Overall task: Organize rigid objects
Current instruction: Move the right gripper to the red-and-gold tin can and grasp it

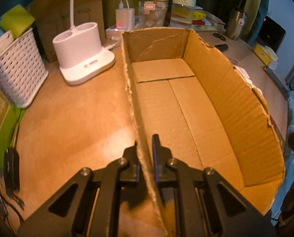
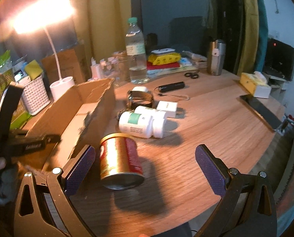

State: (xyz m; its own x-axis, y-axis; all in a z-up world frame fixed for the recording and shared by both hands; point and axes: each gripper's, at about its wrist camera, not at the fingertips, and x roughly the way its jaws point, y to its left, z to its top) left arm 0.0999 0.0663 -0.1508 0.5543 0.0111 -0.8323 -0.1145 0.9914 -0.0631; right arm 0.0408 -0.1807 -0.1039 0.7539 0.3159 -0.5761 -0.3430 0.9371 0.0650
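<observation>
On the desk (image 2: 206, 130), beside the cardboard box (image 1: 186, 106), lies a gold can (image 2: 120, 162): rigid, smooth, probably light. Right tongs (image 2: 145, 167) stand wide around it; take its round sides. Left tongs (image 1: 146, 148) pinch the box wall.

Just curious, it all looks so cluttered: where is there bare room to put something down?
The box floor is bare. So is the table right of the can, before the dark strip. It is crowded behind the white bottles, toward the water bottle.
</observation>
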